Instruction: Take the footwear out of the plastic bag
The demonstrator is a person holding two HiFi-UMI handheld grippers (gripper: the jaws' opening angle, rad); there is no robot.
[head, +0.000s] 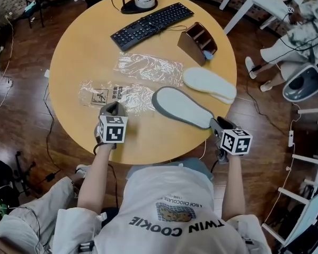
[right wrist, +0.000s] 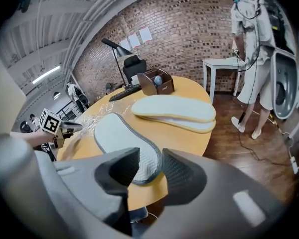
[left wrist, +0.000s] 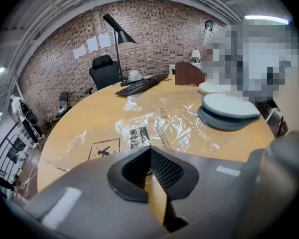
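A grey slipper (head: 183, 107) (right wrist: 122, 136) lies sole-up on the round wooden table (head: 79, 52), outside the bags. Beside it, farther right, lies a cream slipper (head: 209, 84) (right wrist: 174, 111). My right gripper (head: 218, 125) (right wrist: 150, 166) stands open at the grey slipper's near end, which shows between the jaws untouched by the pads. A flat clear plastic bag (head: 116, 95) (left wrist: 154, 128) with black print lies left of the grey slipper. My left gripper (head: 112, 110) (left wrist: 149, 151) is at the bag's near edge, its tips together on the plastic.
A second clear bag (head: 148, 67) lies behind the first. At the back of the table are a black keyboard (head: 151, 25), a brown desk organiser (head: 197, 41) and a lamp base (head: 140, 3). A white table and a standing person are off to the right.
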